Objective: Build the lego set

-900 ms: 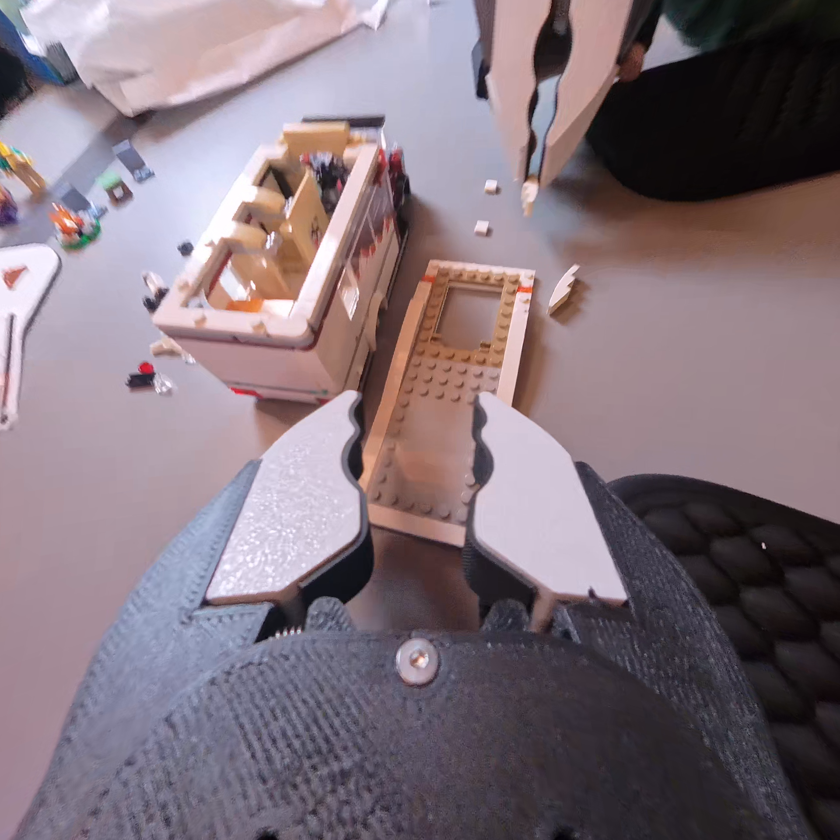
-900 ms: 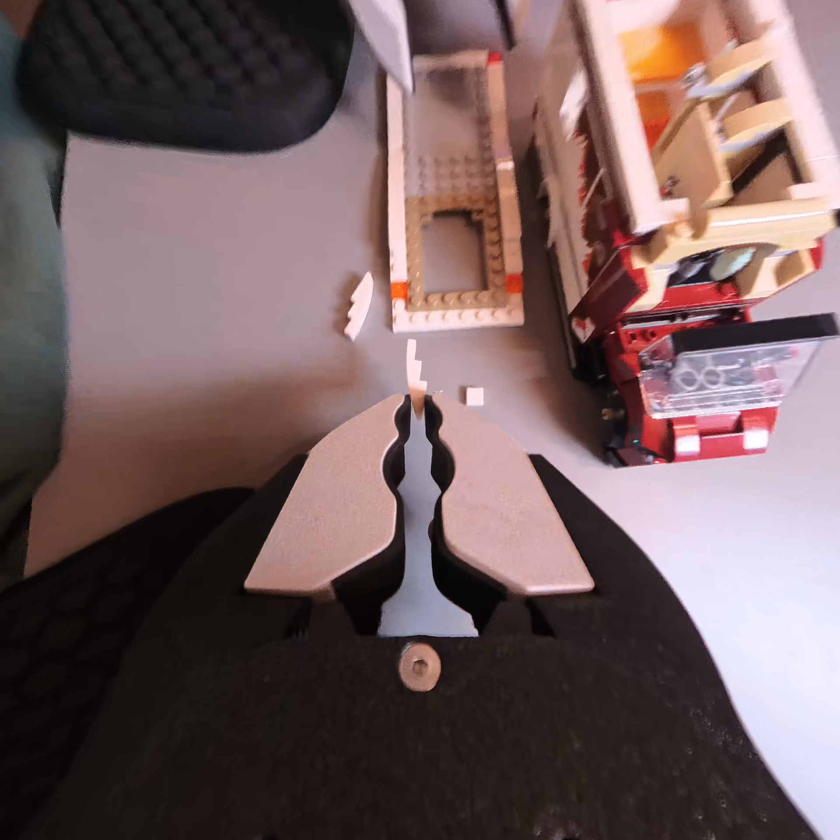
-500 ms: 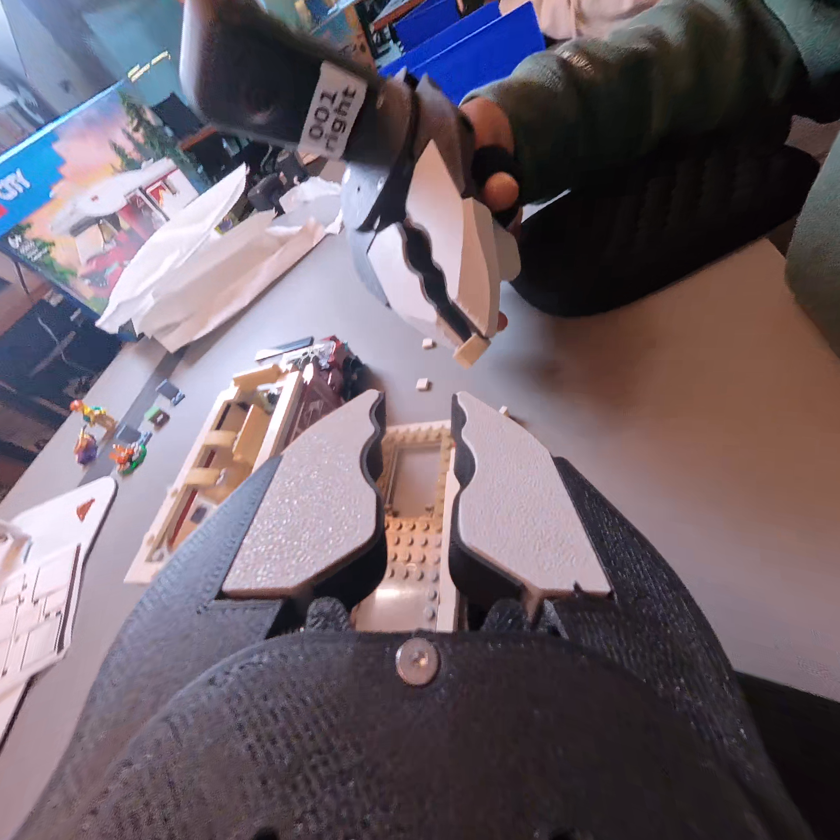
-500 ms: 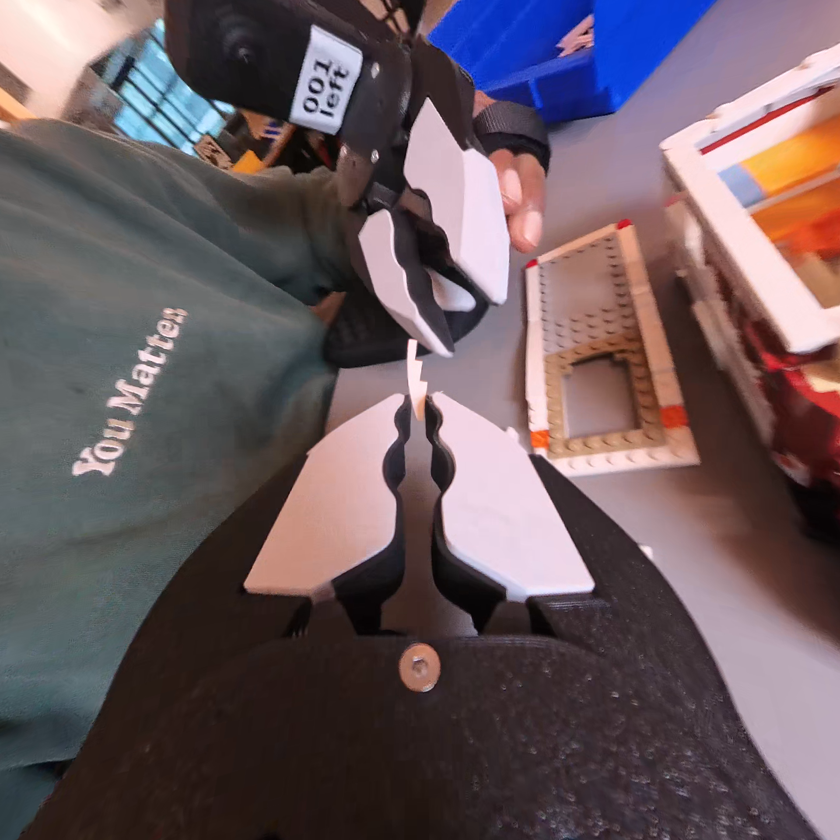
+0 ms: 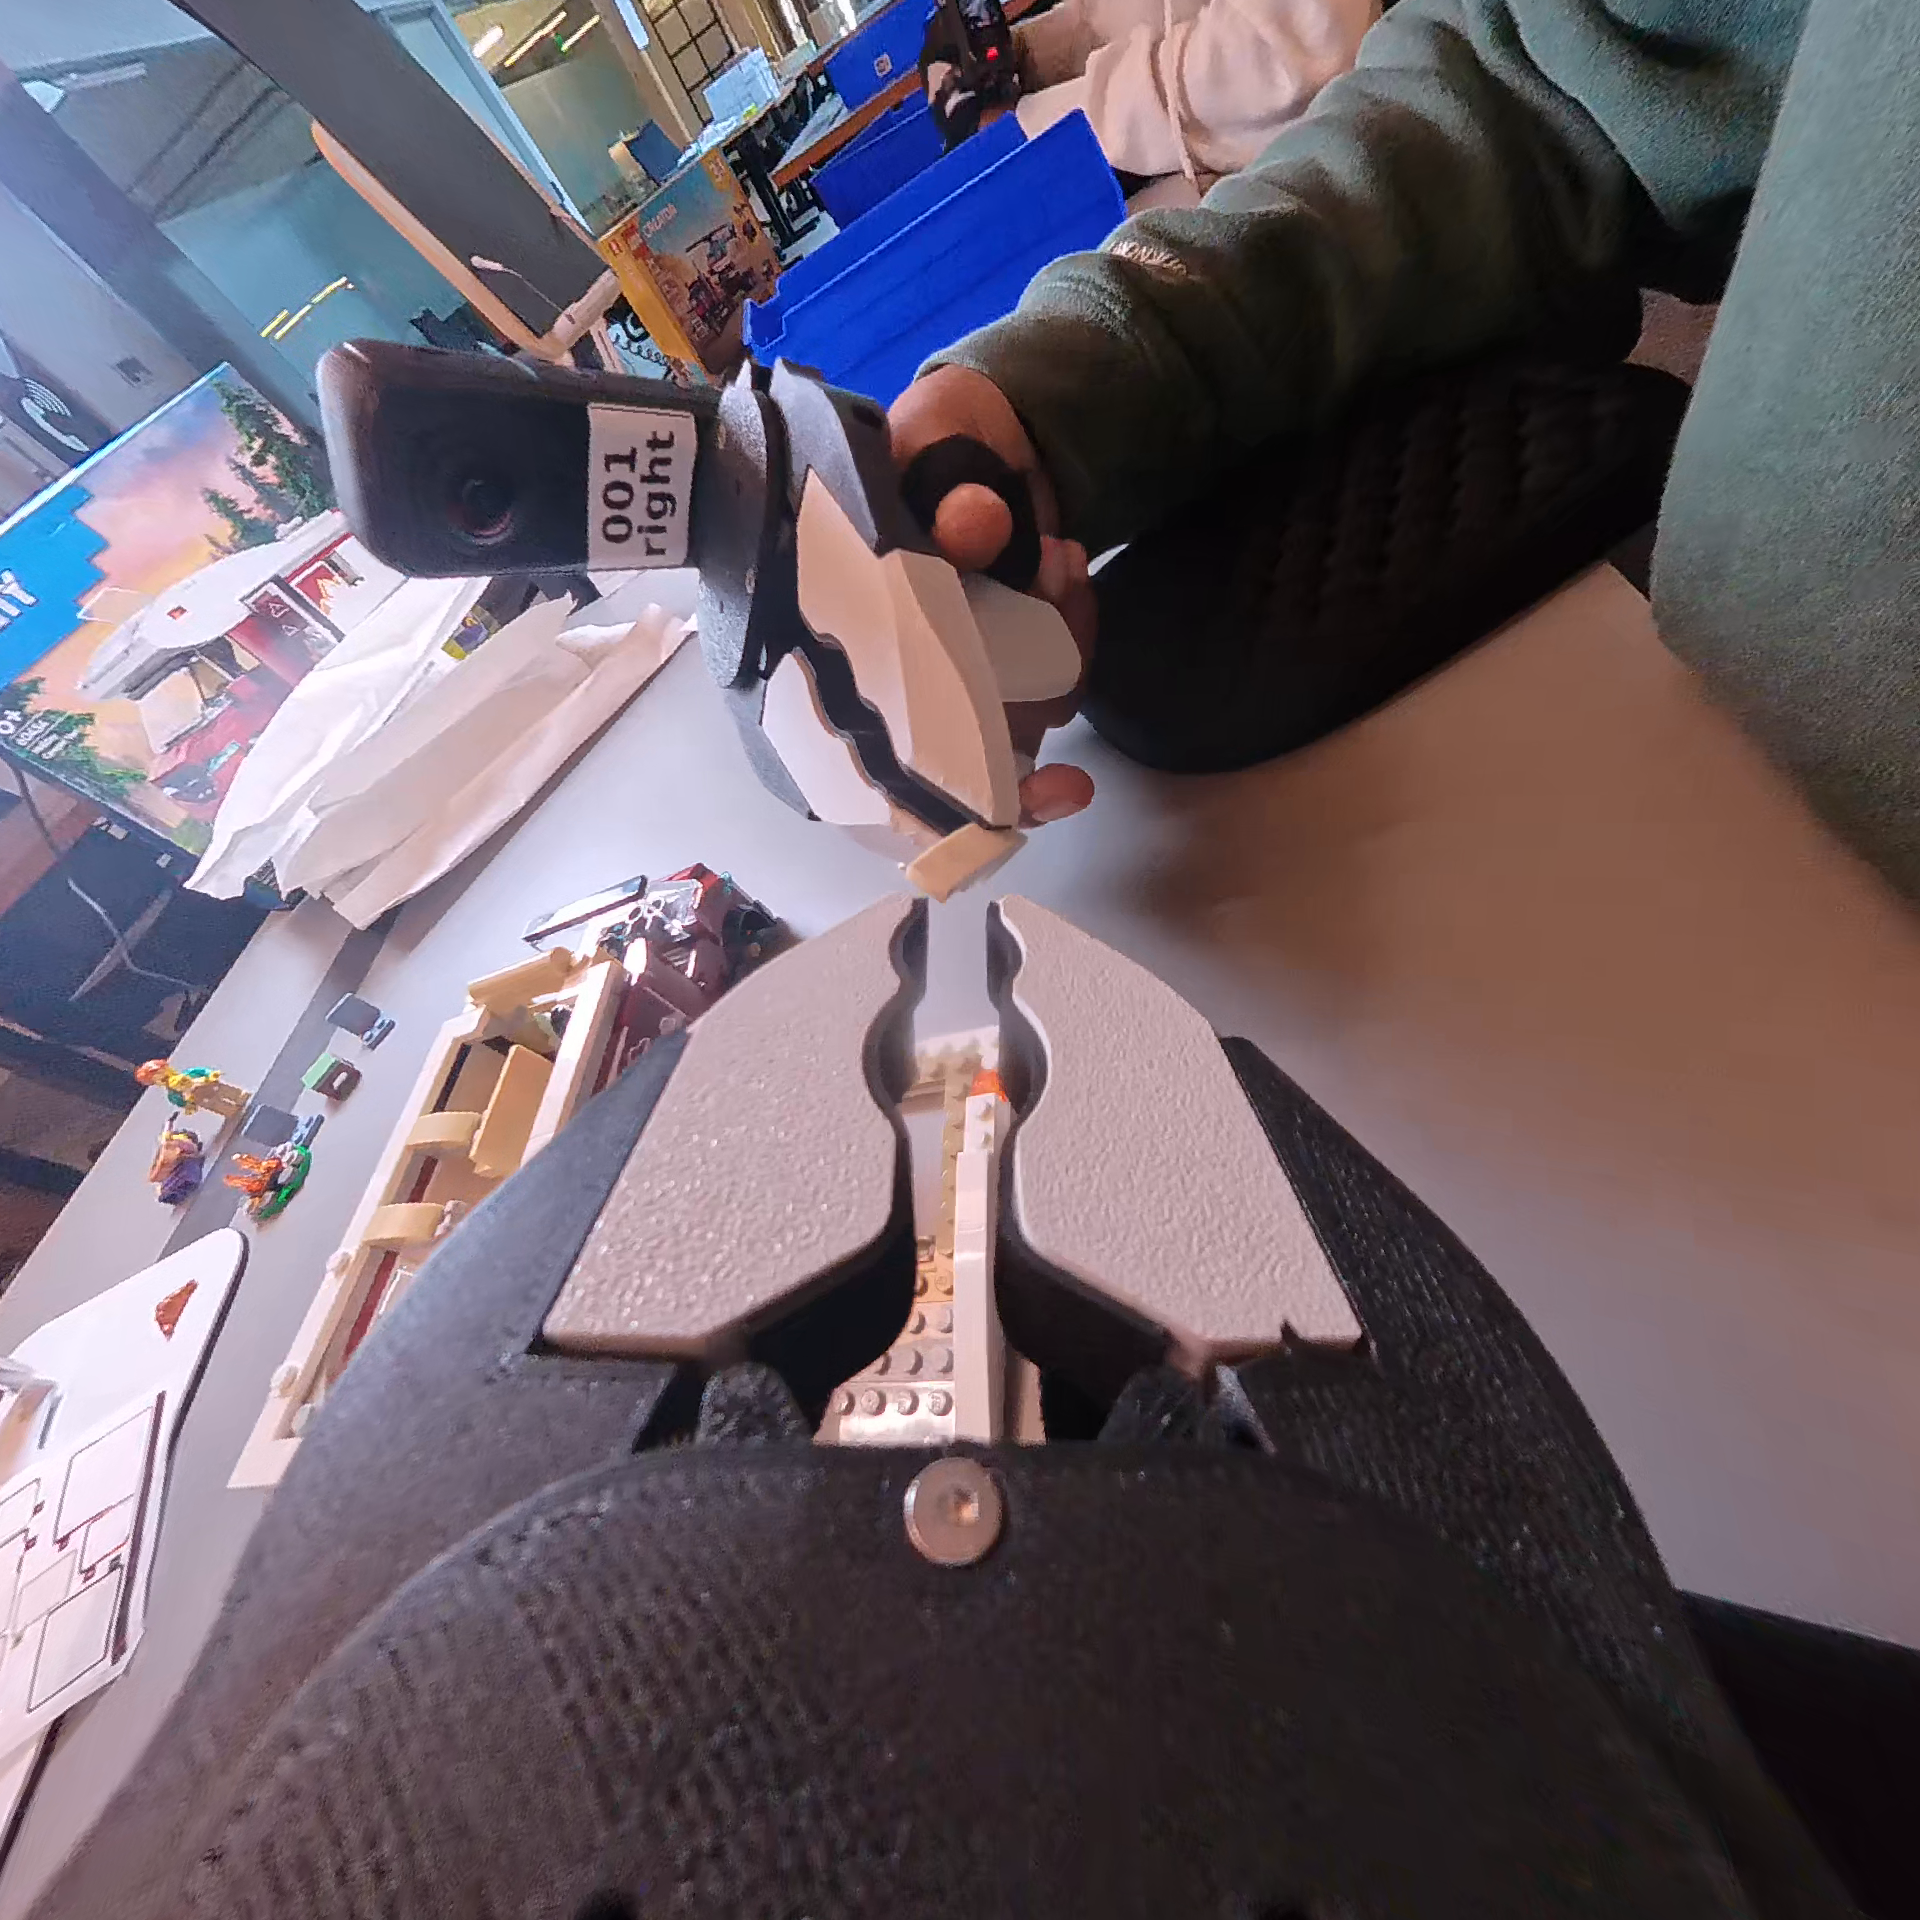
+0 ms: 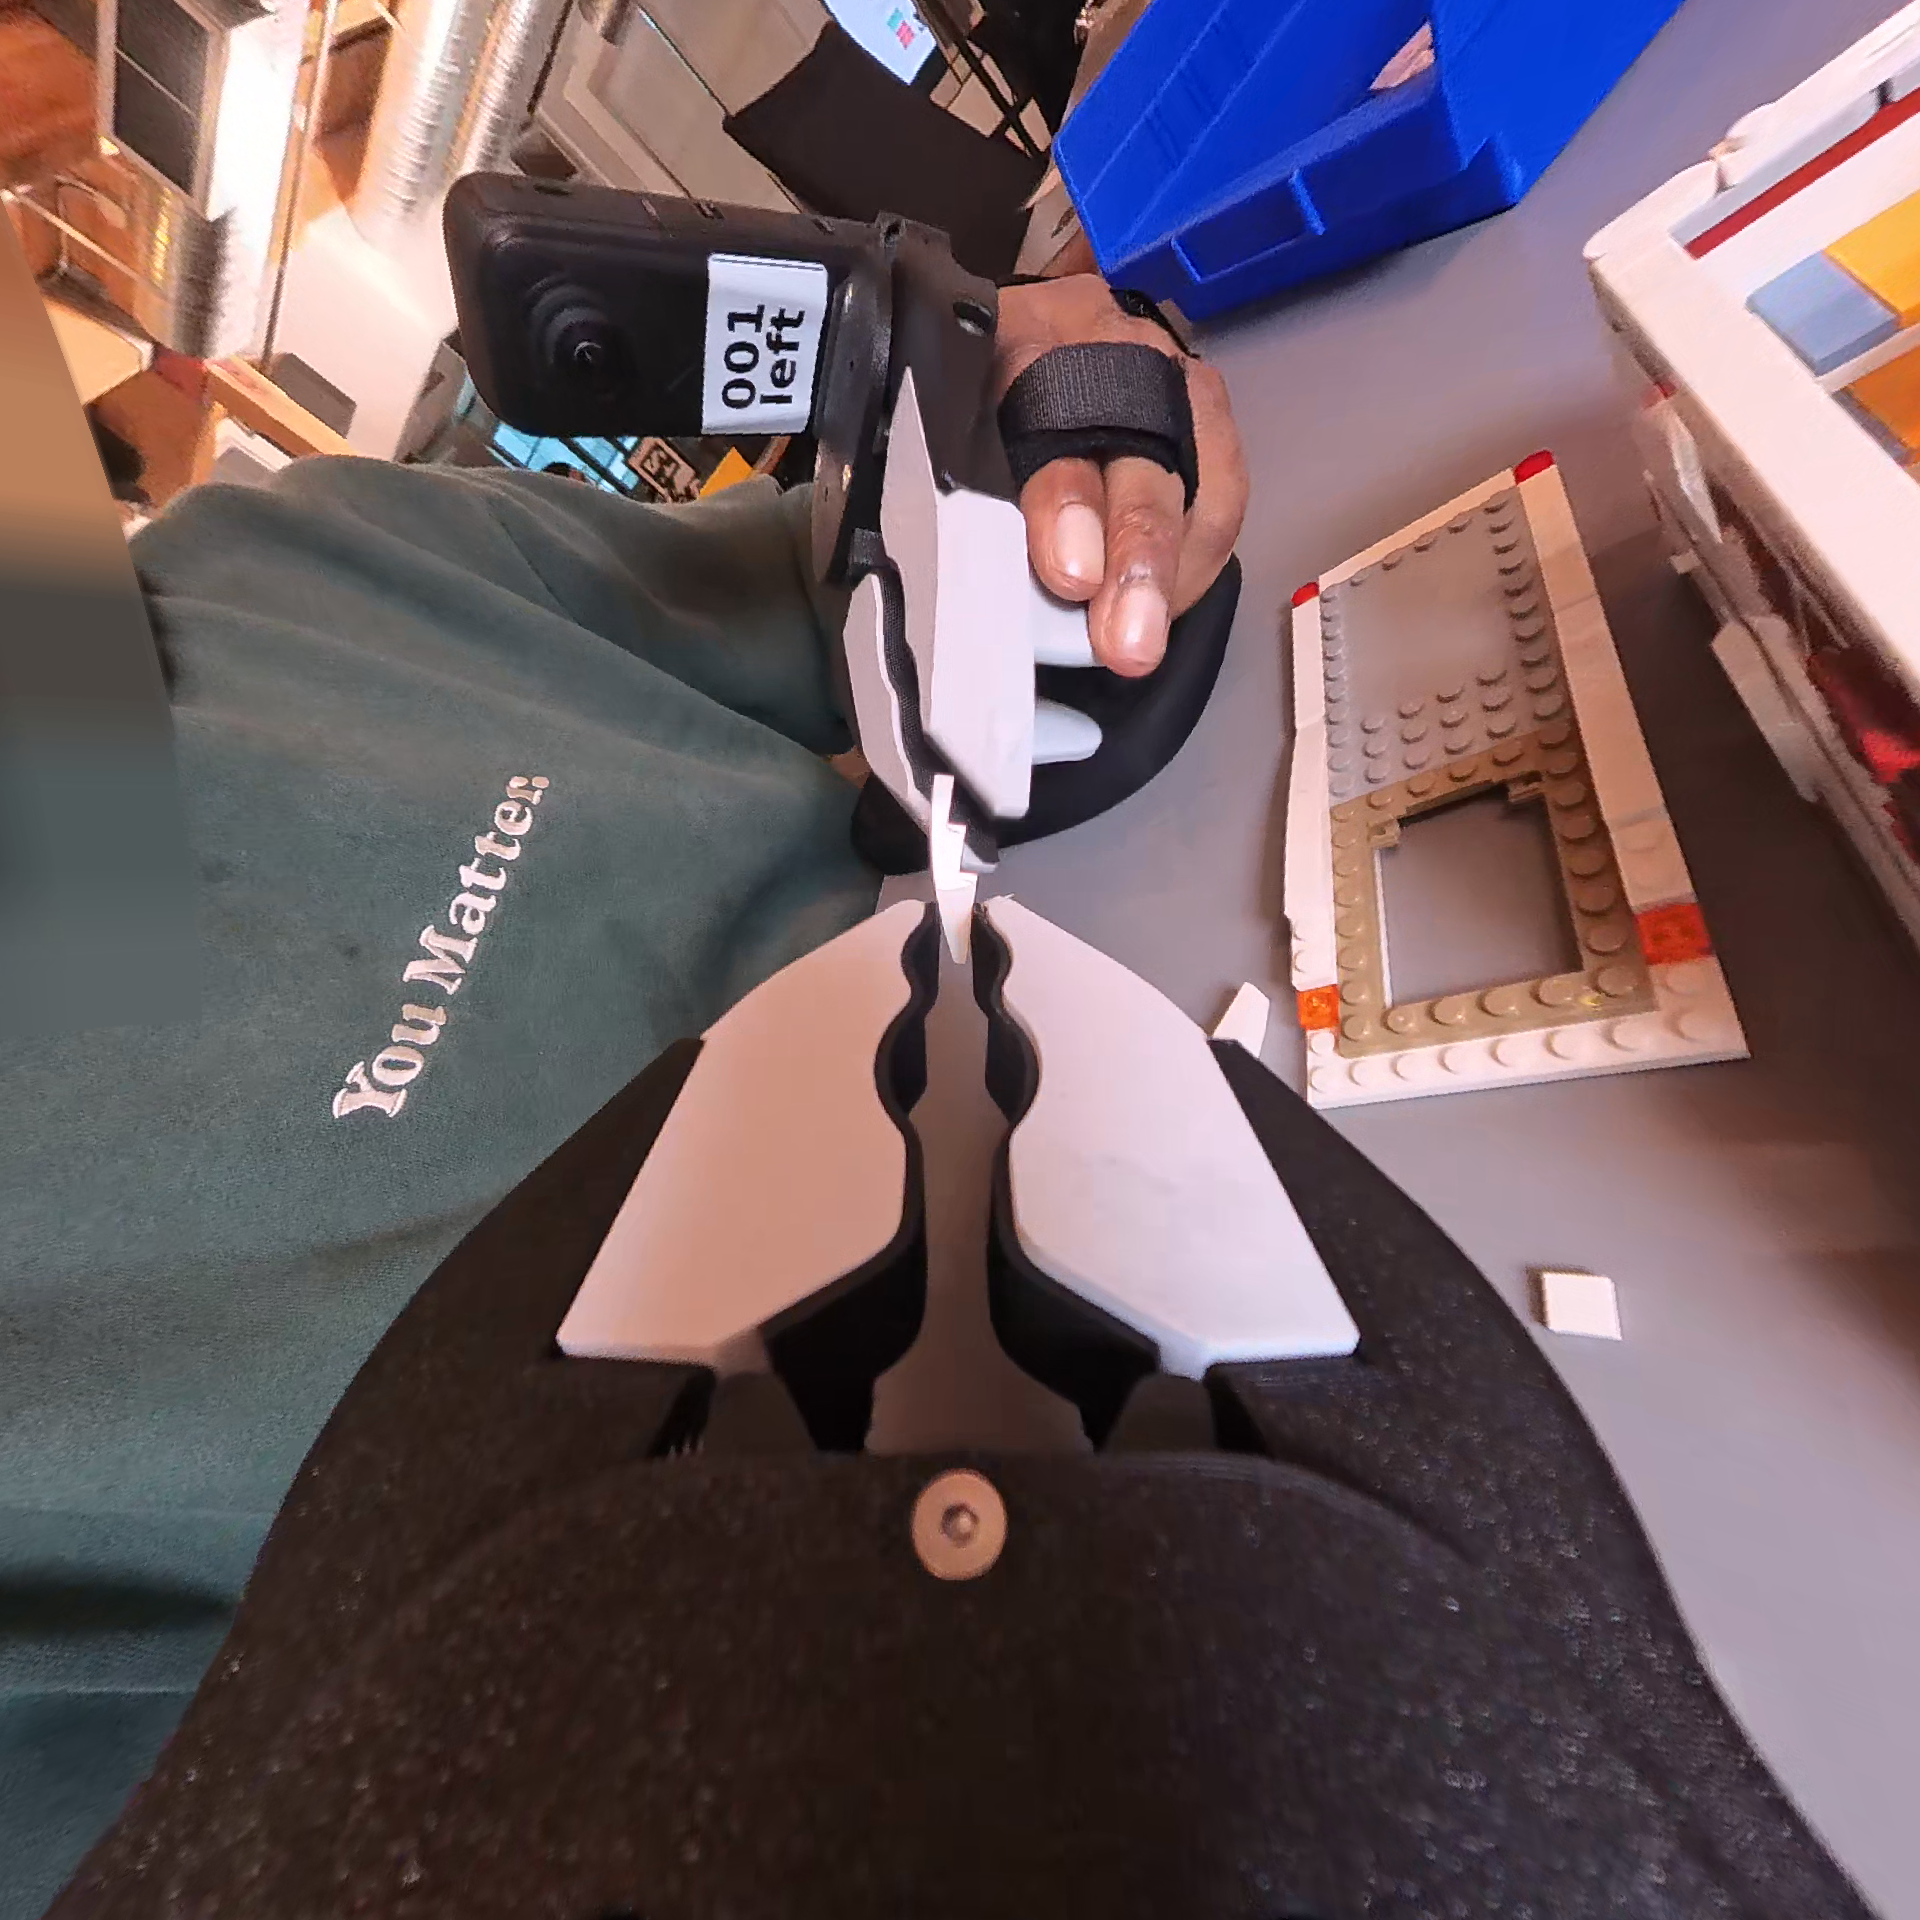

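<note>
My right gripper (image 6: 956,920) is shut on a small white stepped brick piece (image 6: 951,883), held upright above the grey table (image 6: 1403,436). In the left wrist view the same piece (image 5: 961,857) sticks out of the right gripper's tips (image 5: 951,821). My left gripper (image 5: 958,914) faces it tip to tip with its jaws narrowly open. A gap shows between its fingertips (image 5: 909,920) and nothing is gripped. In the right wrist view the piece's far end reaches the left gripper's tips (image 6: 956,831).
A white and tan studded plate with a rectangular hole (image 6: 1455,831) lies beside a brick camper van (image 5: 520,1091). A loose white tile (image 6: 1579,1304) and a slope piece (image 6: 1242,1013) lie nearby. Blue bins (image 6: 1299,135), paper bags (image 5: 416,727), minifigures (image 5: 208,1143) and a toy box (image 5: 135,623) are around. My left and right fingertips are right by each other. Both grippers' tips are roughly 11 cm from the loose white tile (image 6: 1579,1304).
Both grippers rose from the table and turned to face each other. The right kept hold of the white piece. The left jaws narrowed and drew up to the piece.
</note>
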Tool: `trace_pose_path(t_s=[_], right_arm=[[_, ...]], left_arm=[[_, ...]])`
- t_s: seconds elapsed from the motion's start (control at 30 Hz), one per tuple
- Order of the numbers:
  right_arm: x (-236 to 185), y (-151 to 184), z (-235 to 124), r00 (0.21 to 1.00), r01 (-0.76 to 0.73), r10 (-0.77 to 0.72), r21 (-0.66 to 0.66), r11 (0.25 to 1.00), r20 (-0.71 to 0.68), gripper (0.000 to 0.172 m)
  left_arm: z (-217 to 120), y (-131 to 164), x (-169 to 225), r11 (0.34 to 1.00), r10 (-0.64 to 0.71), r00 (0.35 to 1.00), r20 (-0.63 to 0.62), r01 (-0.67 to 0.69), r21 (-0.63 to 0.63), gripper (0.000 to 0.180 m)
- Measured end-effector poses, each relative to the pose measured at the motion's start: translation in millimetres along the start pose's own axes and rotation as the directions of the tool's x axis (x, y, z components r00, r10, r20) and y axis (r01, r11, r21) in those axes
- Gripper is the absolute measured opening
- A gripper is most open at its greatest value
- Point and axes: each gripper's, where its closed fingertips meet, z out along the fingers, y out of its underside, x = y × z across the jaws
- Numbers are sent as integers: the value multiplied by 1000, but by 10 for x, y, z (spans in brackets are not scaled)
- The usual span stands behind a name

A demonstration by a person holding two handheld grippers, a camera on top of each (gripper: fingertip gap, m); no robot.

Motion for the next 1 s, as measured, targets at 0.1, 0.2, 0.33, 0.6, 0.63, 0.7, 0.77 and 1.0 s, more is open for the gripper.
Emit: trace_pose_path(t_s=[0.1, 0.2, 0.33, 0.6, 0.63, 0.7, 0.77, 1.0], right_arm=[[-32, -7, -9, 999, -13, 13, 8, 1000, 29, 5], [-37, 3, 4, 999, -20, 20, 2, 1000, 38, 5], [-14, 79, 39, 998, -46, 48, -34, 998, 48, 5], [51, 151, 65, 997, -71, 73, -67, 995, 27, 5], [64, 152, 65, 997, -77, 79, -66, 995, 20, 5], [61, 157, 66, 996, -84, 86, -68, 994, 27, 5], [73, 163, 69, 996, -88, 90, -71, 994, 22, 5], [76, 139, 60, 996, -85, 86, -58, 995, 20, 7]], left_arm=[[-12, 11, -26, 1000, -2, 1000, 15, 2, -5, 20], [-4, -14, 6, 1000, 28, 1000, 12, -28, -1, 22], [18, -16, 56, 996, 86, 996, 9, -86, -23, 21], [29, 78, 161, 977, 189, 982, -9, -189, -96, 9], [29, 74, 165, 974, 203, 979, 0, -202, -97, 11], [30, 57, 196, 970, 225, 974, -2, -224, -97, 14], [39, 80, 219, 963, 244, 970, -9, -243, -114, 11], [21, 81, 165, 975, 191, 982, 9, -189, -114, 8]])
